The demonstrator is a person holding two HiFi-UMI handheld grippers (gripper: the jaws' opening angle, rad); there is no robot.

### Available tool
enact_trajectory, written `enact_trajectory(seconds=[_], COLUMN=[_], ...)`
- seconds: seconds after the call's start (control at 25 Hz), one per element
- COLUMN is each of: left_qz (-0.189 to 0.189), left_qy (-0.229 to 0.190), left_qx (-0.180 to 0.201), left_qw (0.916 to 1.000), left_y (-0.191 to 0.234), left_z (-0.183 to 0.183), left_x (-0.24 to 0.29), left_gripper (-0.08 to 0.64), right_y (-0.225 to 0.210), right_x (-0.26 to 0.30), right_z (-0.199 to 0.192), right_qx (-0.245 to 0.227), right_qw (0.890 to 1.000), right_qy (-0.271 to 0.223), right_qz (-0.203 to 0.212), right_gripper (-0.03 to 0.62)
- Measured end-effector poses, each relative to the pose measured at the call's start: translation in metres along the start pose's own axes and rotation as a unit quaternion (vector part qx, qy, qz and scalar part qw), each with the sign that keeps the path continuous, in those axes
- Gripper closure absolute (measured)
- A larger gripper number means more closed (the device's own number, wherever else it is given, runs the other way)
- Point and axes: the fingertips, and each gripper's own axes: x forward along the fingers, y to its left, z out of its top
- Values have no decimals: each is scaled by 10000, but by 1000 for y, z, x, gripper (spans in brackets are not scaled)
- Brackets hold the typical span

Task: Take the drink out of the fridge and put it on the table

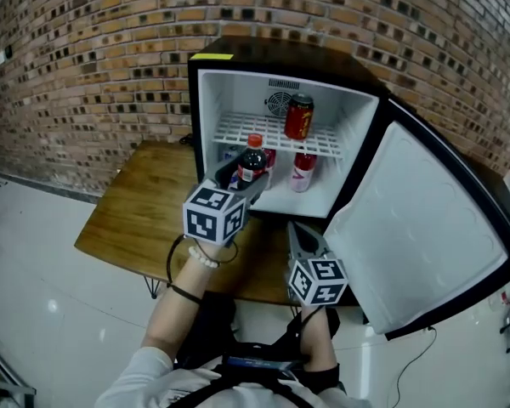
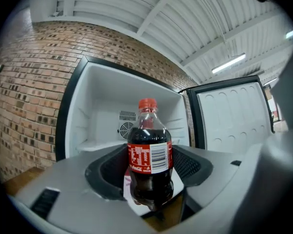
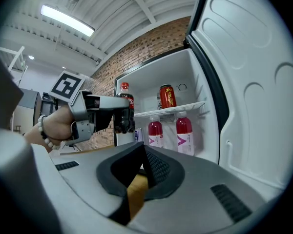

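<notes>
Left tool (image 3: 122,118) grips cola bottle (image 3: 126,97) before fridge (image 3: 142,87).

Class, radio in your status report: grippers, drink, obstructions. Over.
Left gripper shut on cola bottle, out of fridge, not yet on table. Right gripper shut, empty. Path looks clear.

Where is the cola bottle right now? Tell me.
In the head view the cola bottle is left of centre, clamped upright in the left gripper just in front of the open fridge, above the wooden table.

Wooden table (image 1: 140,215) bears fridge (image 1: 263,53); shelf (image 1: 238,131) bears 1 can (image 1: 299,116).
</notes>
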Motion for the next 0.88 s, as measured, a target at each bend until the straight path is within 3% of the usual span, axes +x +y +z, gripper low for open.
enact_trajectory(seconds=[0.36,0.88], left_qz=[86,130], left_qy=[308,751], left_qx=[-409,-659], left_qw=[9986,9949], left_y=[-2,-4], left_z=[-85,-162], left_x=[-19,-20], left_gripper=[276,276], right_y=[3,3], right_x=[5,6], right_z=[-9,-16], right_qx=[90,171], right_qw=[9999,9996], right_qy=[73,146], right_qz=[102,160], right_gripper=[572,572])
